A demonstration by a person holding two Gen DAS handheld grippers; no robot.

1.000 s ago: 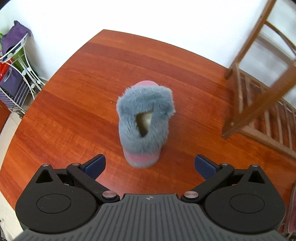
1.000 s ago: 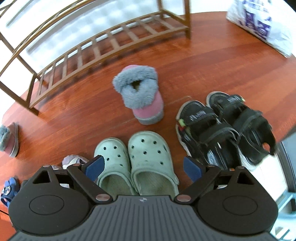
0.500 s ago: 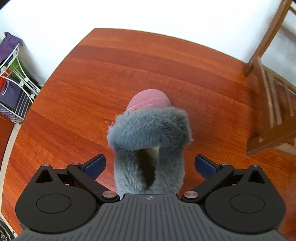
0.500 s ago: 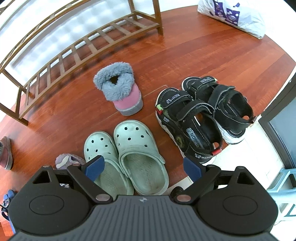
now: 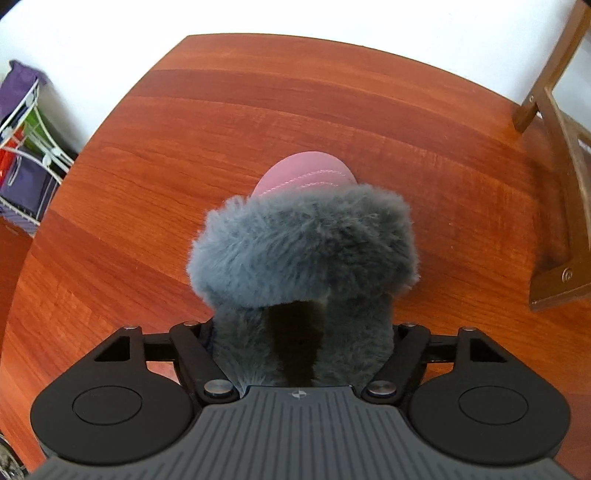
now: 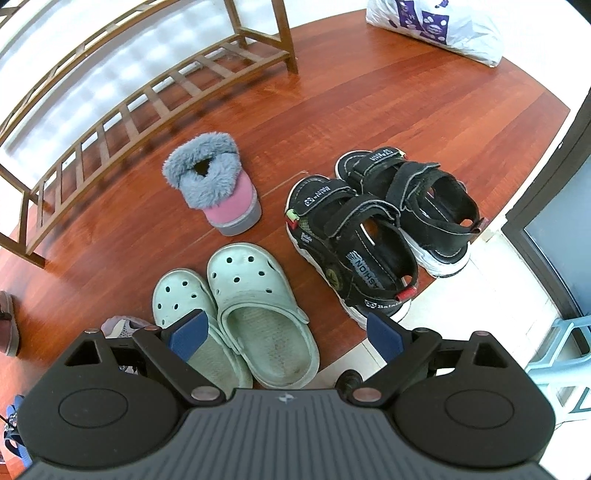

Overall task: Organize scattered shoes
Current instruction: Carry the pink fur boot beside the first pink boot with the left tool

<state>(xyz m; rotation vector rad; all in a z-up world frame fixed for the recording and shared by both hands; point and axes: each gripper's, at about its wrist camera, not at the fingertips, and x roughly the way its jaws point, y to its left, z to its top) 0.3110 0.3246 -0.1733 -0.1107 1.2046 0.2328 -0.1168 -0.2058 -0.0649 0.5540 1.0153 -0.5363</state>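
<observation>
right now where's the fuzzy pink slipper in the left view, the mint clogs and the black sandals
fuzzy pink slipper (image 5: 303, 240), left wrist view, on its grey fur cuff
mint clogs (image 6: 255, 291), right wrist view, on the right clog's perforated toe
black sandals (image 6: 347, 221), right wrist view, on the nearer sandal's front strap

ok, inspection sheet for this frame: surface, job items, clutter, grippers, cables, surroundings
Surface: red-brown wood floor, pale tile at the right edge of the right wrist view.
Job's things: fur-lined pink boot between left gripper's fingers; its match stands by the wooden shoe rack; mint clogs paired; black sandals paired.
Clutter: plastic bag; more shoes at left edge, partly hidden.
Grippers: left gripper closed on the boot's cuff; right gripper open, empty.
Cables: nothing seen.
Surroundings: white wall, wire basket rack.
</observation>
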